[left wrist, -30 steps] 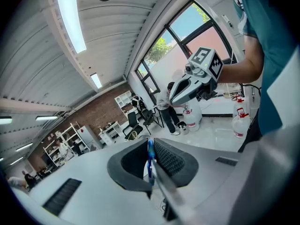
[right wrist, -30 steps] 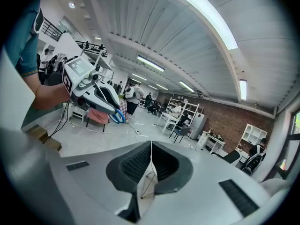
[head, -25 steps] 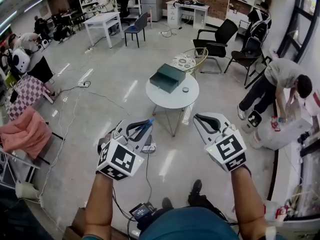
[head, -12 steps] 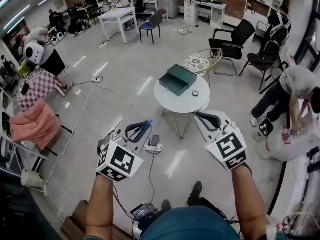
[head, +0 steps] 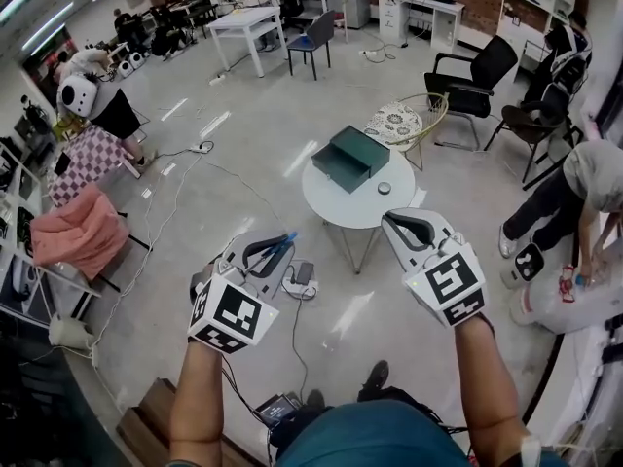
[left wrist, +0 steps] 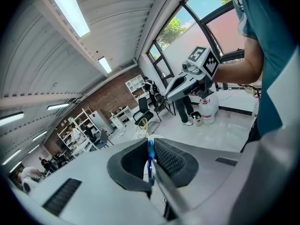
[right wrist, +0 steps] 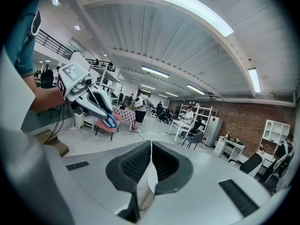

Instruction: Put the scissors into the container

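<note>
— Holding anything, that left gripper (head: 273,251)?
— Yes, blue-handled scissors (left wrist: 150,161), clamped in its jaws, off the floor. The right gripper (head: 401,227) is pressed together, empty. The green container (head: 350,158) sits on the round counter (head: 341,204) ahead.

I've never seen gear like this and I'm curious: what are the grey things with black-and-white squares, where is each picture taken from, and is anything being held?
There is no robot here: a person holds a two-jaw gripper in each hand, and the marker cubes are part of those grippers. The head view comes from a camera on the person's head, looking down. The other two views come from cameras riding on each gripper, looking along its jaws. The left gripper is shut on blue-handled scissors. The right gripper is shut on nothing. Ahead stands a round white table carrying a dark green box and a small round object.
</note>
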`<state>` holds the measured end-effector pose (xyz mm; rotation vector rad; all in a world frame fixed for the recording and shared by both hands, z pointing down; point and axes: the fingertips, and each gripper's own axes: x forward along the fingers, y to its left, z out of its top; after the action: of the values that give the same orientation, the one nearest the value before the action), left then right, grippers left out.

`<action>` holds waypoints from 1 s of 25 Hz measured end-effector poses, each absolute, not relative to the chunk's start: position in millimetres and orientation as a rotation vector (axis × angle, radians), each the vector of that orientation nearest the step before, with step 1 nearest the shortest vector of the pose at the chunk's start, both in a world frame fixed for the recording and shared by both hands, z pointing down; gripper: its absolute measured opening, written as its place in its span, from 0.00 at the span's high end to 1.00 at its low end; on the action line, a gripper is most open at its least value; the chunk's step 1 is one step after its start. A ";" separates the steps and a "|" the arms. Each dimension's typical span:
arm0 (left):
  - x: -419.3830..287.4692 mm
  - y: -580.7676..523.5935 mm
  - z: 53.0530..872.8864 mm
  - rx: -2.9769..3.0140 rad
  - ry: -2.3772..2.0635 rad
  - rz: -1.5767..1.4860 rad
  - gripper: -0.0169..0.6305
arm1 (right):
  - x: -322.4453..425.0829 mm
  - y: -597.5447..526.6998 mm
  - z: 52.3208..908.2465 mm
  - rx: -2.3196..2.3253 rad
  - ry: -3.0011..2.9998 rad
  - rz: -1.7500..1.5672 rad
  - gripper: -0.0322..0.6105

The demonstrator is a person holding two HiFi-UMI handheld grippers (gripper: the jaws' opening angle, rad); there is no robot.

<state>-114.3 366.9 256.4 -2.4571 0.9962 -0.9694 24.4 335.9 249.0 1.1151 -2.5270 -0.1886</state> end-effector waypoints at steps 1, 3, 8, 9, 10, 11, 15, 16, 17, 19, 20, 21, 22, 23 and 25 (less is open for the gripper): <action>-103.7 359.9 258.4 -2.456 1.003 -0.980 0.89 | 34.6 328.2 251.2 1.106 -2.533 -0.183 0.89; -81.9 346.6 264.3 -2.452 1.013 -1.000 0.89 | 54.7 313.7 258.7 1.087 -2.546 -0.172 0.89; -36.7 318.1 265.3 -2.445 1.025 -1.020 0.89 | 91.9 286.1 266.4 1.049 -2.569 -0.161 0.89; -29.3 312.9 264.4 -2.444 1.022 -1.022 0.89 | 96.9 281.3 265.9 1.046 -2.573 -0.160 0.89; -22.8 307.7 264.4 -2.442 1.017 -1.026 0.89 | 101.1 276.7 266.2 1.044 -2.577 -0.158 0.89; -17.2 302.3 265.3 -2.441 1.011 -1.028 0.89 | 104.6 272.2 267.6 1.043 -2.581 -0.155 0.89; -4.9 273.0 269.5 -2.442 1.000 -1.005 0.89 | 112.6 248.6 276.6 1.050 -2.576 -0.155 0.89; -3.8 264.0 270.0 -2.445 0.997 -0.997 0.89 | 113.2 241.1 277.9 1.055 -2.571 -0.154 0.89; -3.6 254.6 270.9 -2.448 0.992 -0.992 0.89 | 113.1 233.5 279.1 1.059 -2.565 -0.151 0.89; -3.8 234.0 274.5 -2.460 0.970 -0.980 0.89 | 112.4 217.1 281.9 1.074 -2.547 -0.148 0.89; -3.5 222.4 277.1 -2.468 0.954 -0.971 0.89 | 112.4 207.5 283.4 1.085 -2.534 -0.148 0.89; -3.4 209.9 279.7 -2.477 0.936 -0.961 0.89 | 112.3 196.8 284.5 1.099 -2.521 -0.149 0.89; -4.0 196.5 282.2 -2.486 0.918 -0.952 0.89 | 111.5 185.4 285.1 1.113 -2.508 -0.149 0.89; -5.4 182.2 284.2 -2.493 0.899 -0.944 0.89 | 109.9 173.9 285.1 1.129 -2.495 -0.148 0.89; -10.0 153.2 286.6 -2.508 0.860 -0.925 0.89 | 104.1 152.4 285.2 1.161 -2.469 -0.139 0.89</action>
<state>-10.0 153.2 286.6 -2.5075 0.8600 -0.9249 104.1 152.4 285.2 1.1609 -2.4690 -0.1395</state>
